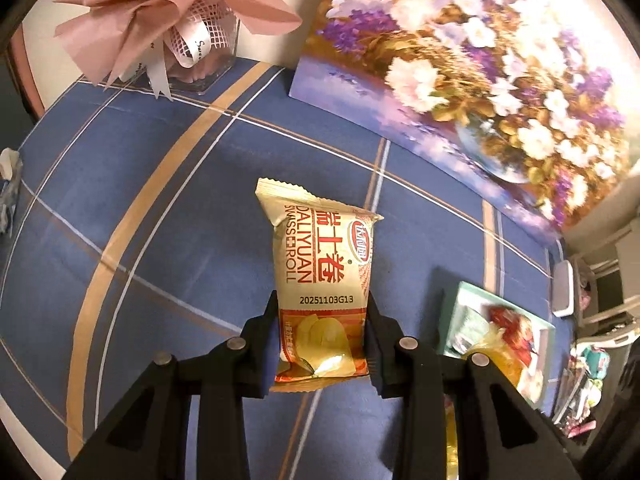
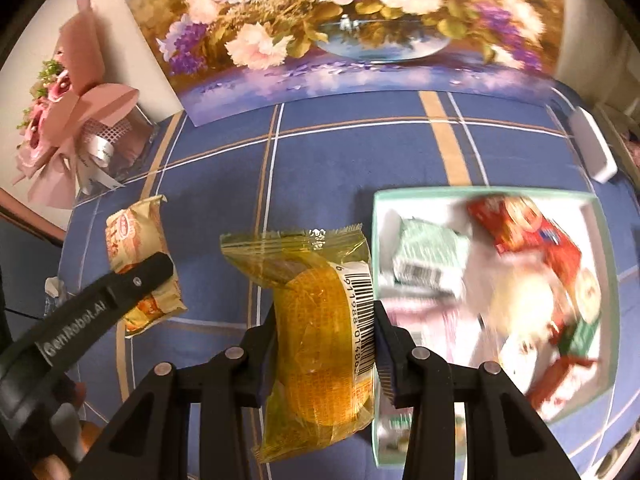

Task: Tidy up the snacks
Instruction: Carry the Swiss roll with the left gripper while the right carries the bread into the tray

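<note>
Blue cloth with tan and white check lines covers the table [image 1: 168, 216] on which all items are carried. In the left wrist view, the left gripper [image 1: 322, 332] is seen closed onto a cream and orange Swiss roll packet [image 1: 320, 276], with both black fingers [image 1: 264, 332] pressed against the lower sides of the packet and its sealed upper end pointing toward the far edge of the table. A floral painting [image 1: 472, 80] is propped along the far edge, and a pink wrapped bouquet [image 1: 160, 12] stands at the far left corner. A mint green box [image 1: 452, 312] holding assorted snacks is visible toward the right edge of the table, partly hidden behind the right finger, and its contents are blurred. In the right wrist view, the right gripper [image 2: 326, 344] is seen closed onto a yellow transparent snack bag [image 2: 316, 344], which is clamped at its middle between both fingers [image 2: 390, 352]; a barcode label runs along the right side of the bag. The mint green box [image 2: 378, 216] lies just beside the bag on its right, with a red packet [image 2: 524, 232] and a pale green packet [image 2: 432, 256] inside it, the remaining contents being too blurred to identify. The left gripper [image 2: 160, 268] is seen at the left side, gripping the Swiss roll packet [image 2: 136, 240] near the left edge of the table. The painting [image 2: 352, 28] and the bouquet [image 2: 72, 120] are seen along the far edge.
</note>
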### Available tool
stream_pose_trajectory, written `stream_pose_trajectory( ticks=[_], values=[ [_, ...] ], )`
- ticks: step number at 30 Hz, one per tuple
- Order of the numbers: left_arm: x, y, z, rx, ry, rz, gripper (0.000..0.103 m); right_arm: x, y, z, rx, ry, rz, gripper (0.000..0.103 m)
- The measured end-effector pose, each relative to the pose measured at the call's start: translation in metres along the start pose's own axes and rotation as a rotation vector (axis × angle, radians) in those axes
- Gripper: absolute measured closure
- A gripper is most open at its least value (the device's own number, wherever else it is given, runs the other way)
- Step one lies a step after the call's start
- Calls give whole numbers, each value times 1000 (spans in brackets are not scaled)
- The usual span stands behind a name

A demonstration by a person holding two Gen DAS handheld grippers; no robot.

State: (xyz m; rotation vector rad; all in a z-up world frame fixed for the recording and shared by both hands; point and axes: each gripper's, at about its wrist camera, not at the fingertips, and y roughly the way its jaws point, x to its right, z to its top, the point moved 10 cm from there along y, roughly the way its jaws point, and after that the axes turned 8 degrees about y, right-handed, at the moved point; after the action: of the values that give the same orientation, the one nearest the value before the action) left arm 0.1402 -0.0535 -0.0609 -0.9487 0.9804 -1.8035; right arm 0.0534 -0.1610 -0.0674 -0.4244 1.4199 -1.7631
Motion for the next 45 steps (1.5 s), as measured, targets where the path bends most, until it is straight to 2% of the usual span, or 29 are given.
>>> stream_pose_trajectory(
  ticks=[8,13,21,30,37,45],
  values=[
    [10,-37,-22,56,24,-3,66,15,-35,-26,58,19,5,60],
    [27,-48,-31,74,46,-17,65,22,-41,-27,65,51,27,60],
    [54,-55,-31,111,110,21,65,46,-46,-18,66,84,53,60],
    [99,-48,-42,88,190,-12,66,118,-70,8,110,225,51,60],
    [140,-47,-58,83,288,-41,65,168,-85,7,149,334,38,60],
    [169,-32,-71,59,362,-85,65,192,-81,4,142,373,15,60]
  ],
)
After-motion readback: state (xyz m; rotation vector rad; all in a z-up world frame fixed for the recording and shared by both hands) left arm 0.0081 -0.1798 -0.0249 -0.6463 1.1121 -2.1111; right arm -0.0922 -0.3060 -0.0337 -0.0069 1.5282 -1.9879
